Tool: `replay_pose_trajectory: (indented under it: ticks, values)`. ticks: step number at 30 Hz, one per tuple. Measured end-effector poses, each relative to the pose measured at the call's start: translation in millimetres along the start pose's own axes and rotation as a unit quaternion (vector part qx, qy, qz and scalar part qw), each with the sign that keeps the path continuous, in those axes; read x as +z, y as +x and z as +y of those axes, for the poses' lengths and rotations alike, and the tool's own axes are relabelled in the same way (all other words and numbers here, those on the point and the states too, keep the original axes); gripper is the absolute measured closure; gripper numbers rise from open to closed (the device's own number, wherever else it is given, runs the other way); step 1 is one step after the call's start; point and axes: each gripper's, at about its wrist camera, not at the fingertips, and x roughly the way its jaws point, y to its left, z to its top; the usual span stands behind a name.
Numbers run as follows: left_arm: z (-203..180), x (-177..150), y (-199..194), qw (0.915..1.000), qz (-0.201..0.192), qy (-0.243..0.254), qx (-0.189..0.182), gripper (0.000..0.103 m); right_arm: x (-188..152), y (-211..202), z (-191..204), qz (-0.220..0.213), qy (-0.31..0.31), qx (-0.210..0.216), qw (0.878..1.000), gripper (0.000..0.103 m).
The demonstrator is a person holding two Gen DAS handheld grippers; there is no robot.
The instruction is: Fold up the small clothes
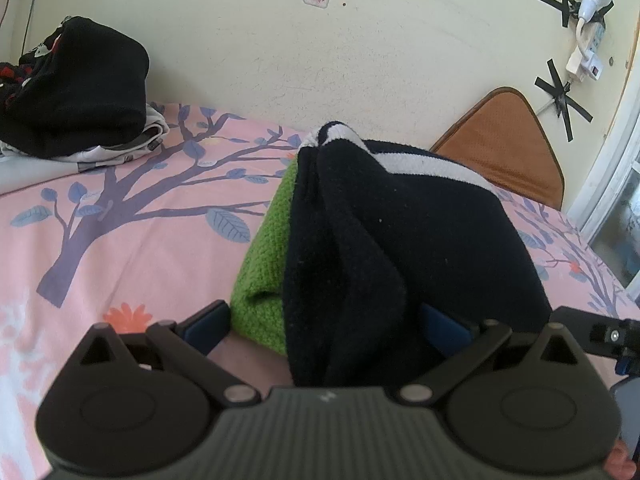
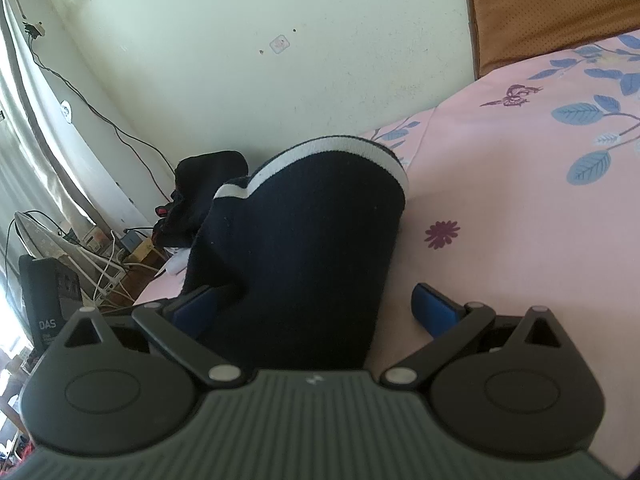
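A navy knit garment (image 1: 420,232) with a white stripe lies bunched on top of a green knit cloth (image 1: 264,264) on the pink flowered bed sheet (image 1: 140,240). My left gripper (image 1: 326,328) is open, its blue pads (image 1: 208,328) wide apart on either side of both cloths. In the right wrist view the same navy garment (image 2: 312,220) rises in a rounded fold with its white-striped hem on top. My right gripper (image 2: 316,310) is open too. Its left pad (image 2: 196,308) touches the cloth and its right pad stands apart over the sheet (image 2: 500,200).
A pile of black and white clothes (image 1: 80,88) sits at the far left of the bed against the wall. A brown mat (image 1: 508,144) leans at the back right. Cables and boxes (image 2: 80,272) crowd the floor past the bed's edge.
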Motion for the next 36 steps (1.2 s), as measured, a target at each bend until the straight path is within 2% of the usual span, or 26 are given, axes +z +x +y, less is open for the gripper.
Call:
replay_pose_trajectory:
  ticks: [8, 15, 20, 23, 28, 36]
  values:
    - [4.2, -0.5, -2.3, 0.9998, -0.006, -0.011, -0.012, 0.0, 3.0, 2.9, -1.1, 0.003, 0.002, 0.001, 1.0, 0.0]
    - [4.6, -0.8, -3.7, 0.9997, -0.009, -0.019, -0.016, 0.0, 21.0, 21.3, -6.6, 0.025, 0.019, 0.004, 1.0, 0.0]
    - [2.1, -1.9, -3.6, 0.9997, -0.014, -0.021, -0.008, 0.0, 22.2, 35.8, 0.9, 0.04, -0.01, 0.015, 0.999, 0.0]
    - [1.2, -2.2, -3.1, 0.9997, -0.016, -0.02, -0.003, 0.0, 20.7, 35.1, 2.9, 0.039, -0.021, 0.011, 0.999, 0.0]
    - [-0.4, -1.9, -1.7, 0.9997, -0.016, -0.016, 0.005, 0.0, 22.6, 32.9, -4.2, 0.031, 0.0, 0.022, 0.999, 0.0]
    - [0.4, -0.8, -1.0, 0.9997, -0.016, -0.015, 0.006, 0.0, 22.5, 31.9, -3.0, 0.028, -0.002, 0.022, 0.999, 0.0]
